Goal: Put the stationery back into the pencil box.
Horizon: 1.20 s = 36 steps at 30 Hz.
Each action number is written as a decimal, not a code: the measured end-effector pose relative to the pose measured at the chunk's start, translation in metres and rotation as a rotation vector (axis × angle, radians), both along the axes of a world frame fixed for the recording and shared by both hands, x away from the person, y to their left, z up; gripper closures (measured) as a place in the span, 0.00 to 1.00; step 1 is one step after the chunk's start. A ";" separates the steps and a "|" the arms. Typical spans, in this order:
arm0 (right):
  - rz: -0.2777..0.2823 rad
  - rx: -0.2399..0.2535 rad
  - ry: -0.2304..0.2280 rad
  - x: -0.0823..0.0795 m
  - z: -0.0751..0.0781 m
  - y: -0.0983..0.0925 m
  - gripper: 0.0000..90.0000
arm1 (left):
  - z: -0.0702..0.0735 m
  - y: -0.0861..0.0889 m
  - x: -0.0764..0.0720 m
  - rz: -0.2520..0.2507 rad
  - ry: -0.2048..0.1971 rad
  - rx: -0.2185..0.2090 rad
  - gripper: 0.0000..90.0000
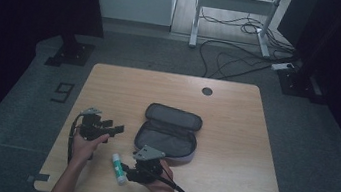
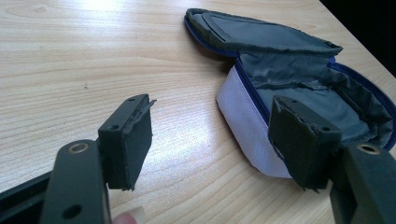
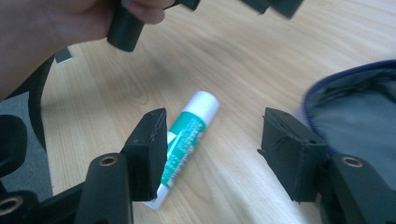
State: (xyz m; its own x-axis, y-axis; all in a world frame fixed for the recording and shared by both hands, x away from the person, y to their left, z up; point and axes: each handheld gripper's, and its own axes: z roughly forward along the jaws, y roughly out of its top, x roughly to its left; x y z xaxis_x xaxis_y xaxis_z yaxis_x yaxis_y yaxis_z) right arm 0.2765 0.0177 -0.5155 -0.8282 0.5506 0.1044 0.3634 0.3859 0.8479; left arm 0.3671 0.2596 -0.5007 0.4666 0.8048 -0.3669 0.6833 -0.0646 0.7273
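Observation:
An open grey pouch (image 1: pixel 169 133) with a blue zip edge and pale outer wall lies mid-table, its lid folded back; it also shows in the left gripper view as the pouch (image 2: pixel 299 88) and at the right of the right gripper view as the pouch (image 3: pixel 359 112). A white and green tube (image 1: pixel 119 168) lies flat near the front edge. My right gripper (image 3: pixel 212 154) stands open just above the tube (image 3: pixel 187 140), jaws either side and not touching it. My left gripper (image 2: pixel 210 140) is open, empty, aimed at the pouch's near wall. In the high view, the left gripper (image 1: pixel 112 129) sits left of the pouch, the right gripper (image 1: pixel 128 172) beside the tube.
The wooden table (image 1: pixel 233 135) has a round cable hole (image 1: pixel 207 91) at the back. Cables (image 1: pixel 234 59) and a desk frame (image 1: pixel 234 4) lie on the floor beyond. A hand (image 3: pixel 56 32) holding the left gripper appears at the top of the right gripper view.

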 end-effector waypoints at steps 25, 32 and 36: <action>0.005 -0.172 0.002 0.004 -0.035 0.050 0.56 | 0.005 0.011 -0.002 0.022 -0.014 -0.026 0.34; 0.003 -0.222 -0.036 0.004 -0.032 0.046 0.72 | 0.005 0.011 -0.003 0.024 -0.013 -0.025 0.34; 0.014 -0.221 -0.023 0.005 -0.031 0.040 0.72 | 0.004 0.010 -0.002 0.023 -0.014 -0.019 0.34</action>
